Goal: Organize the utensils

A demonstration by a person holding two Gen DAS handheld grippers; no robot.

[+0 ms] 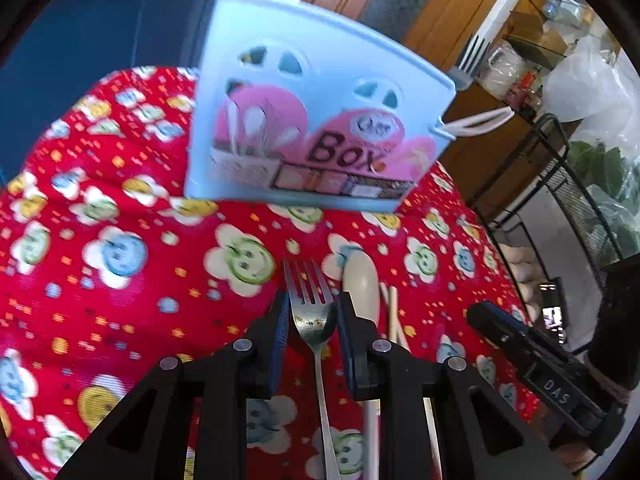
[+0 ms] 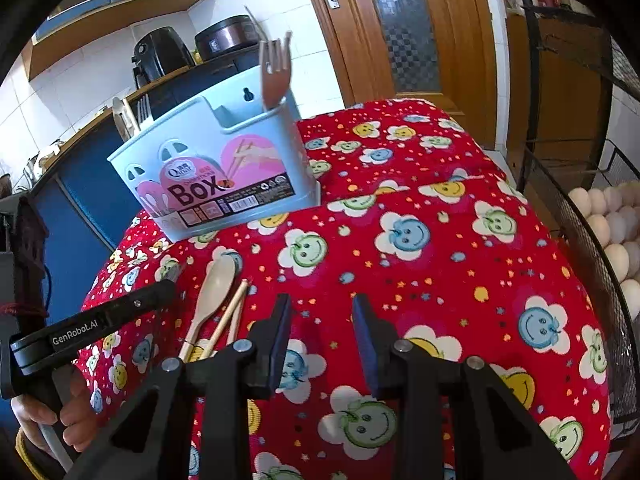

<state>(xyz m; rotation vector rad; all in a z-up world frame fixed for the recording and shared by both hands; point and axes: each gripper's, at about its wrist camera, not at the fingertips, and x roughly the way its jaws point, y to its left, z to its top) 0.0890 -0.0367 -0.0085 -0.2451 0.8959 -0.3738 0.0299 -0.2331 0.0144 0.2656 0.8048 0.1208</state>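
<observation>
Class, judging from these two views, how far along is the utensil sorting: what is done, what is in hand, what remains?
Done: a fork already stands in the blue utensil box.
In hand: the left gripper straddles a metal fork, grip unclear.
Left: the wooden spoon and chopsticks lie on the tablecloth. The right gripper is open.

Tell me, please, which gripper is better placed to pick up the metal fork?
Left. The left gripper already straddles the metal fork, fingers either side; the right gripper hangs open over bare cloth.

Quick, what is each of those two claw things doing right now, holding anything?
Left gripper: fingers either side of the metal fork lying on the tablecloth; whether they grip it cannot be told.
Right gripper: open, holding nothing.
</observation>
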